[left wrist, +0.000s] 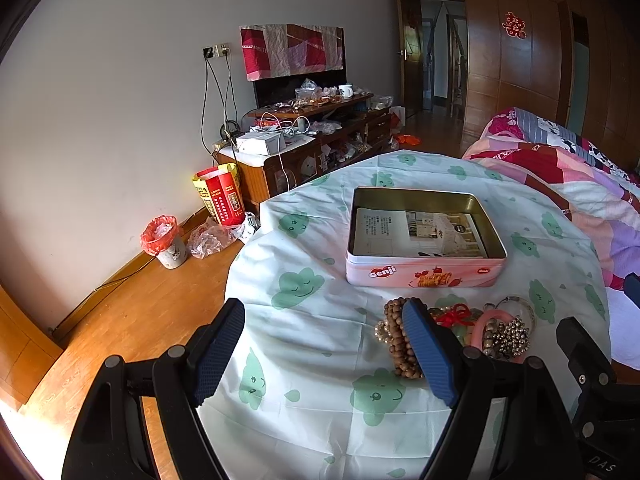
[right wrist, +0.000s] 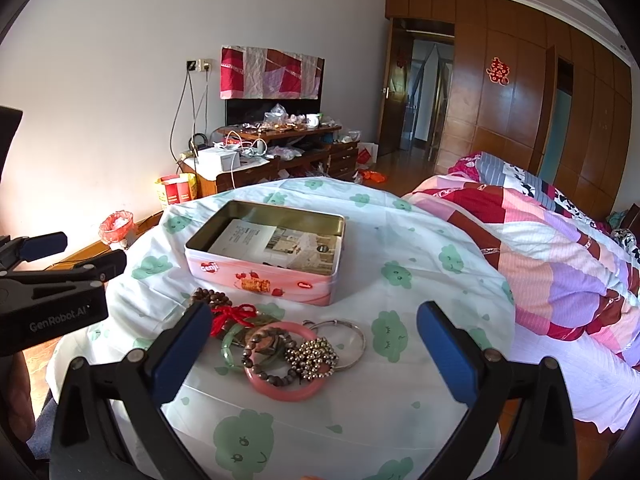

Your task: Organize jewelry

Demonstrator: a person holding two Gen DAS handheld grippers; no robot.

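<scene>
An open pink Genji tin (left wrist: 425, 270) (right wrist: 264, 276) with paper leaflets inside stands on a round table under a white cloth with green clouds (left wrist: 304, 344) (right wrist: 400, 248). In front of it lies a pile of jewelry: a brown wooden bead bracelet (left wrist: 394, 336) (right wrist: 212, 298), a red knotted cord (right wrist: 232, 314), a green jade bangle (right wrist: 230, 346), a pink bangle (right wrist: 284, 390), a dark bead bracelet (right wrist: 266, 354), a metallic bead cluster (right wrist: 314, 358) and a silver bangle (right wrist: 352, 340). My left gripper (left wrist: 324, 350) is open, its right finger beside the wooden beads. My right gripper (right wrist: 316, 354) is open, above the pile.
A bed with a patchwork quilt (right wrist: 560, 264) lies right of the table. A cluttered wooden TV cabinet (left wrist: 312, 136) stands against the far wall. A small bin (left wrist: 166, 240) and red bags (left wrist: 220, 196) sit on the wooden floor at left.
</scene>
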